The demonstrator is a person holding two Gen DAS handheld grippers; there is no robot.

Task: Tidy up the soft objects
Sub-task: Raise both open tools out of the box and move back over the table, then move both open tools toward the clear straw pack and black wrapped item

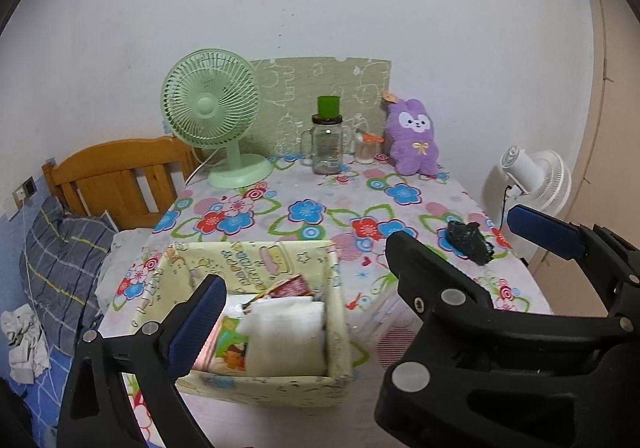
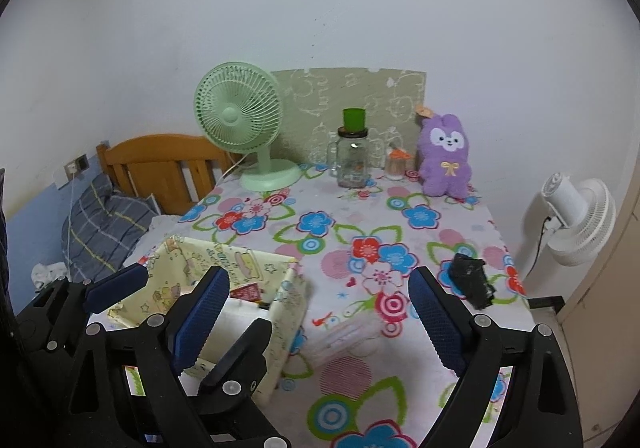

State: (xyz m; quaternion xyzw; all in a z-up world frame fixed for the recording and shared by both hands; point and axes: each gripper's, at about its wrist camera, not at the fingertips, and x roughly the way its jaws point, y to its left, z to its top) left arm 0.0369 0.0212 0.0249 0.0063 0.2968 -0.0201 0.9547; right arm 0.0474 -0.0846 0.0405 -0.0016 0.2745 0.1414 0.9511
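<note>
While spread wide and empty, left claw (image 1: 298,304) over fabric storage box (image 1: 256,380) at counter (image 1: 432,312) front edge; right claw (image 2: 320,316) equally spread. Box contents half hidden. Crumpled black soft item (image 2: 472,280), unidentifiable, near right edge.

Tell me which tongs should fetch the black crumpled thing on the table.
Probably right. The right tongs stand open and empty nearer the black crumpled item, which lies on the tablecloth's right side; the left tongs hover over the fabric storage box.

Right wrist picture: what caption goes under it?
Open right gripper over a flowery table, purple bunny plush by the wall.
</note>
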